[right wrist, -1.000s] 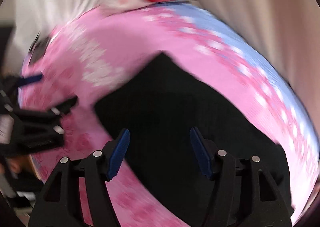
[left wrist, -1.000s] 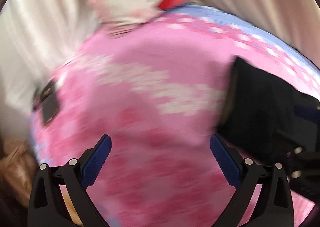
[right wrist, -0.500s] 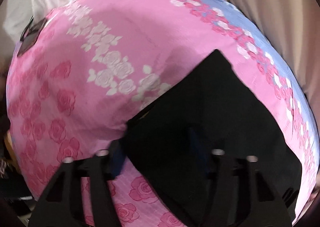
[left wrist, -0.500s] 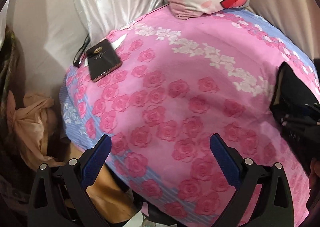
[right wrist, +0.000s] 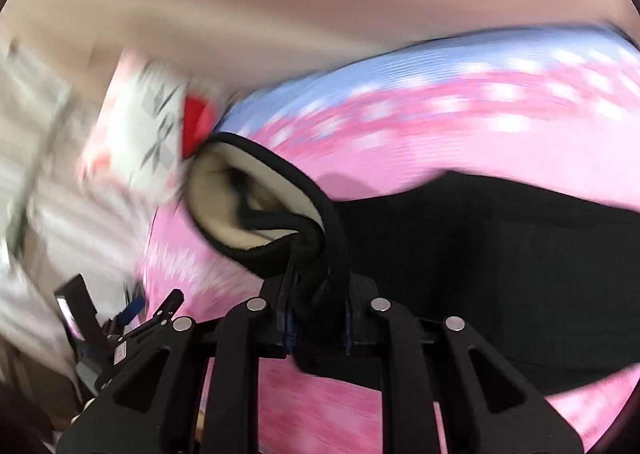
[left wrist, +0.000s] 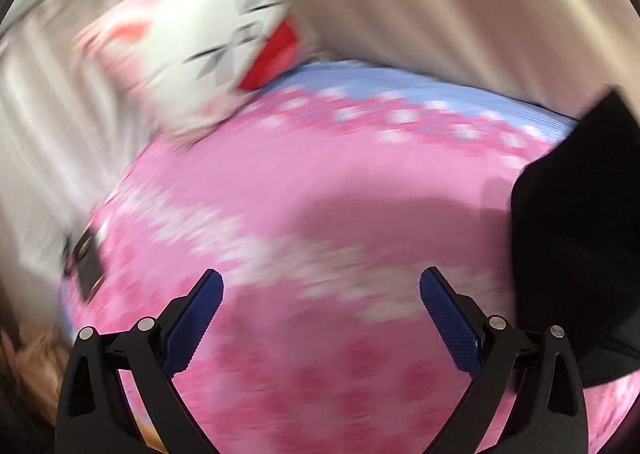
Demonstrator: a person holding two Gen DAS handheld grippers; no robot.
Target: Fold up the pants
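Observation:
The black pants [right wrist: 500, 254] lie on the pink rose bedspread [right wrist: 400, 149]. My right gripper [right wrist: 318, 318] is shut on a bunched edge of the pants, lifting it so the cream fleece lining [right wrist: 224, 197] shows. In the left wrist view the pants [left wrist: 576, 238] hang at the far right, raised off the bed. My left gripper [left wrist: 320, 318] is open and empty above the bedspread [left wrist: 304, 213], to the left of the pants. Both views are motion-blurred.
A white and pink cartoon pillow [left wrist: 216, 41] rests at the head of the bed. A dark phone [left wrist: 88, 266] lies near the bed's left edge. Beige curtain [left wrist: 440, 5] hangs behind. My left gripper shows in the right wrist view [right wrist: 132, 318] at lower left.
My right gripper closed on the edge of the pants and lifted it, exposing the lining. My left gripper swung up and rightward over the bed, staying open.

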